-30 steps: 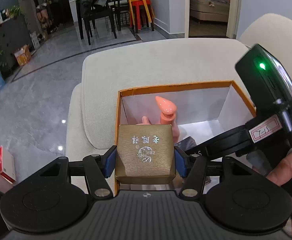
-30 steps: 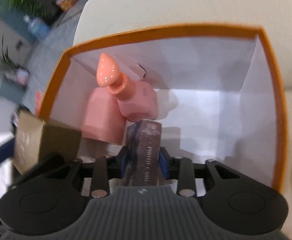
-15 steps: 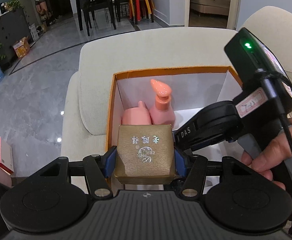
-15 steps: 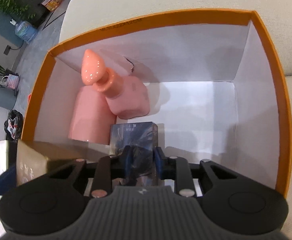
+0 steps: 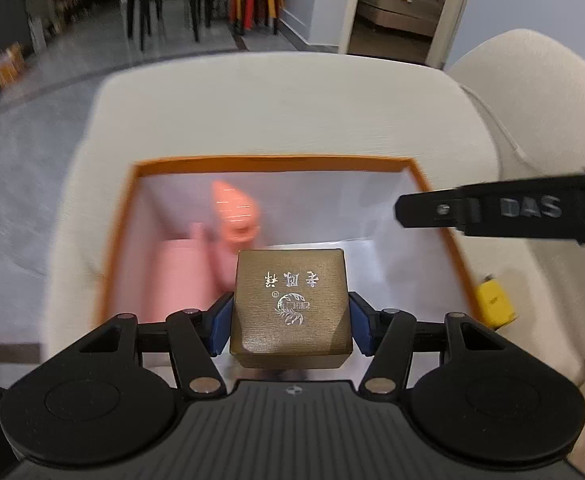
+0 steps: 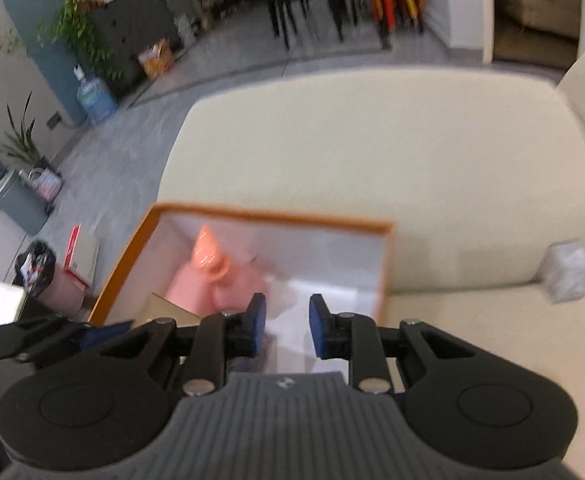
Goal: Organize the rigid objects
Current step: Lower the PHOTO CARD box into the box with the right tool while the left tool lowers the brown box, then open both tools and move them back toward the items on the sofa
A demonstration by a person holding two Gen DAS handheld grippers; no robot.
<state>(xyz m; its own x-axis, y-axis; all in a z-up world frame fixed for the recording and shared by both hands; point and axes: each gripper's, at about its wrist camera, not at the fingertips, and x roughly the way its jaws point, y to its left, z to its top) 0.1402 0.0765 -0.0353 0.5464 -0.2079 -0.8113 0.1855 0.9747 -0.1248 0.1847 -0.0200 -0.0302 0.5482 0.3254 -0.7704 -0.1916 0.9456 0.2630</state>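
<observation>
1. Cream sofa (image 5: 276, 112) carries an orange-rimmed box (image 5: 268, 158); dining chairs stand far behind
2. Left tongs (image 5: 290, 322) pinch a gold box (image 5: 290, 304) by its two sides, held over the near part of the orange-rimmed box, above its rim
3. Pink bottles (image 5: 234, 216) fill the far-left corner inside; bare white floor lies to the right of the gold box, ahead
4. Right tongs (image 6: 286, 322) have just been closing; now narrowly spread with nothing between them, above the box's right half
5. Left hand is the one placed to lower the gold box beside the bottles; a yellow item (image 5: 492, 300) lies outside to the right
</observation>
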